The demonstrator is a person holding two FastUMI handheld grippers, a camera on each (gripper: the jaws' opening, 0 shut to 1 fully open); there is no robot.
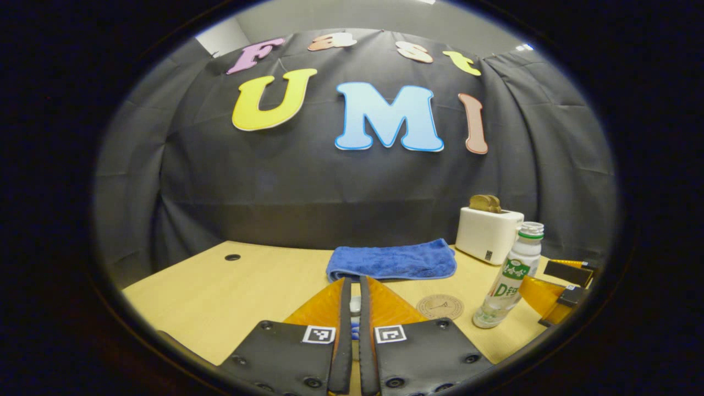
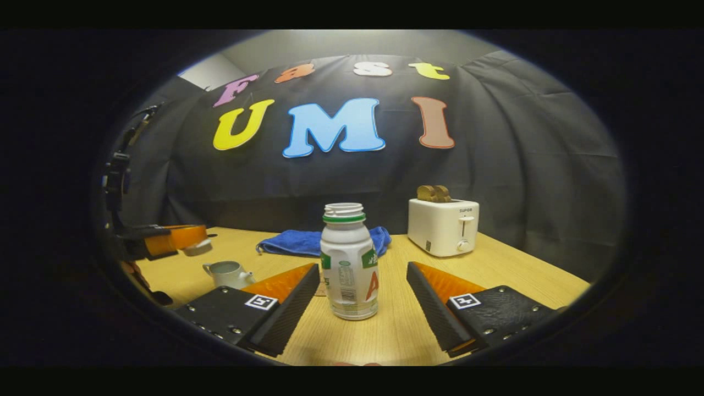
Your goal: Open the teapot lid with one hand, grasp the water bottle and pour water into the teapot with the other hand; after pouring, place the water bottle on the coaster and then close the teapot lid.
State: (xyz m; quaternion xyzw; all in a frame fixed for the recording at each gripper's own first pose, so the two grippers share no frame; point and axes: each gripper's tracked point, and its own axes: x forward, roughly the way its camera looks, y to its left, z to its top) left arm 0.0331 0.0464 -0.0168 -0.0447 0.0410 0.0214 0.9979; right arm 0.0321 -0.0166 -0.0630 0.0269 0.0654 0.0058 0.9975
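Left claw (image 1: 355, 322) pinching the teapot lid (image 2: 197, 248), raised clear above the open teapot (image 2: 228, 273) for pouring. Right claw (image 2: 363, 300) spread wide either side of the upright, uncapped water bottle (image 2: 348, 264), untouched, on the counter (image 2: 495, 269); coaster (image 1: 440, 306) just beside.

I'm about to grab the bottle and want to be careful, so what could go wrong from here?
The water bottle has no cap, so a tilted or hard squeeze by the open right tool could spill it. The teapot has a small opening, so pouring may miss. The lid pinched in the left tool could slip.
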